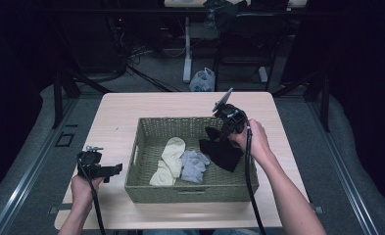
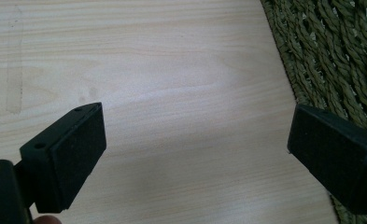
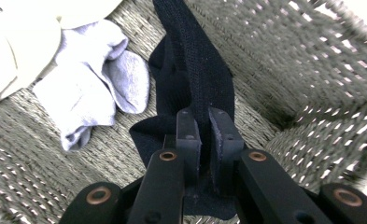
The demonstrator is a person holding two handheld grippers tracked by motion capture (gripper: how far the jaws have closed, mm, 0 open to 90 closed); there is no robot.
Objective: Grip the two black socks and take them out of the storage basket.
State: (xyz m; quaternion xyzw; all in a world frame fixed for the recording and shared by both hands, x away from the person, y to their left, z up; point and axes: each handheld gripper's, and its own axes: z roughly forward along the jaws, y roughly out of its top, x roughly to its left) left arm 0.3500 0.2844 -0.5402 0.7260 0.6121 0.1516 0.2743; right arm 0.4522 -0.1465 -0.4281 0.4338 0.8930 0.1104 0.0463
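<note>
Black sock (image 3: 195,79) clamped in right hand-held gripper (image 3: 203,135) over wicker basket (image 3: 312,93); left hand-held gripper (image 2: 195,149) jaws apart

In the right gripper view the closed jaws cover the pinched part of the black sock (image 3: 193,79), and its far end runs off the frame at 12 o'clock. The cream sock (image 3: 27,42) is cropped at 10 o'clock. In the left gripper view the basket (image 2: 340,60) is cut off at 3 o'clock.

Right tongs (image 3: 203,135) clamped on black sock (image 3: 193,70), over basket (image 3: 312,70); grey sock (image 3: 90,88) beside.
</note>
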